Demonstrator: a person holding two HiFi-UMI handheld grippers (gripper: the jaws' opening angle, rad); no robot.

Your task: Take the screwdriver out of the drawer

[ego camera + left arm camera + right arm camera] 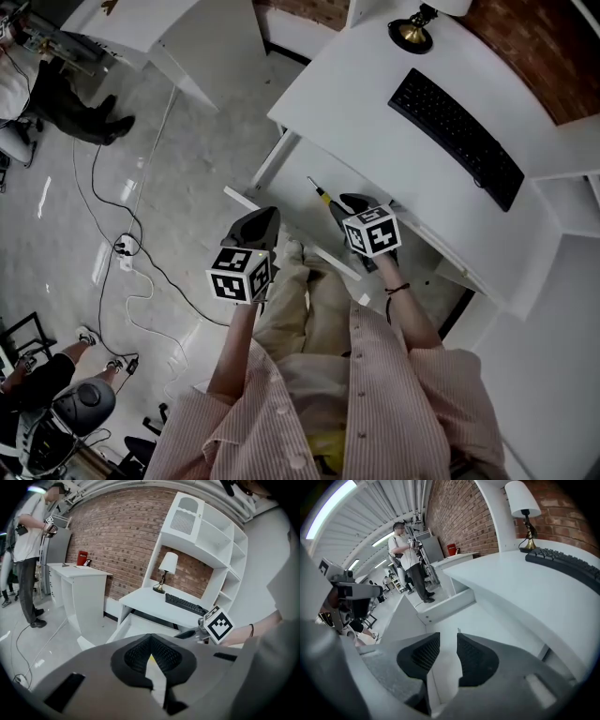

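The sleeves of a striped shirt (375, 394) fill the 6 o'clock part of the head view, with both forearms reaching forward from them. The left gripper (264, 217) hangs in front of the desk (375, 112), at about 9 o'clock from the right gripper (352, 201) and well apart from it. In its own view the left gripper (150, 639) has its jaws pressed together at the tips, clenched on nothing that can be made out. The right gripper sits low over the open drawer (328, 255). In its own view the right gripper (448, 641) has its jaws released, with a plain gap between the ribbed pads (423, 654) and only the white floor of the drawer (447, 603) showing through it. The screwdriver (324, 198) lies in the drawer at about 11 o'clock from the right gripper. Its thin shaft points away from the person, and its yellow-and-black handle runs in just beside the jaws. Whether it touches them cannot be told. A fine tip (458, 631) peeks just past the inner edge of the right-hand pad. On the desk a black keyboard (457, 137) lies at 1 o'clock and a lamp (412, 33) stands at 12 o'clock.
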